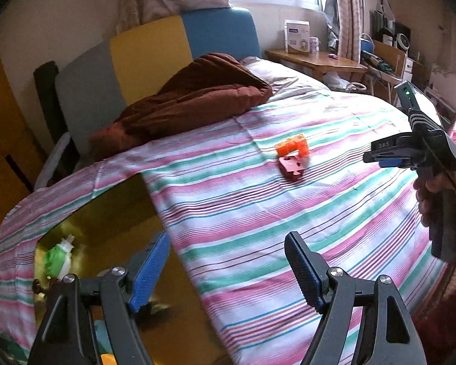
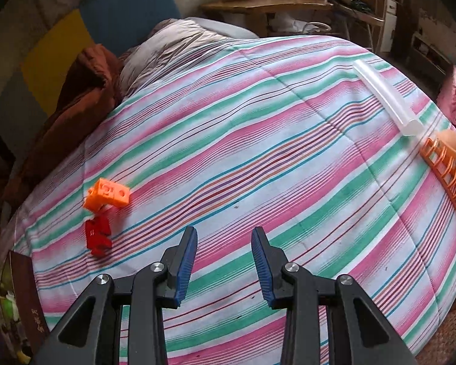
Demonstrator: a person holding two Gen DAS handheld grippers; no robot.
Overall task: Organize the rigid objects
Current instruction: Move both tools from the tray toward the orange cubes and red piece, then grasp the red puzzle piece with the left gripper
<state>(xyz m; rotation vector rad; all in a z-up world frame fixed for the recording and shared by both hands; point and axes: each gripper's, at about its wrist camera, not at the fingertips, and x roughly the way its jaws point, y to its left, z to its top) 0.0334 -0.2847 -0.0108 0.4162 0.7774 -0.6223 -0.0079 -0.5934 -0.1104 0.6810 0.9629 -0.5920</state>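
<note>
My right gripper (image 2: 224, 261), slightly parted and empty, hovers over the striped quilt (image 2: 258, 140). The orange perforated plastic block (image 2: 108, 196) touches the red notched piece (image 2: 98, 234), ahead-left. My left gripper (image 1: 228, 276) gapes, farther.

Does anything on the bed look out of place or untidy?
Yes. An orange block and a red block lie loose on the striped bedspread, far from the orange rack and the clear tube at its other side.

block (image 2: 108, 195) on bedspread (image 2: 258, 152), touching clamp piece (image 2: 97, 236) before it | tube (image 2: 386, 97) far right, beside rack (image 2: 447, 179)
</note>
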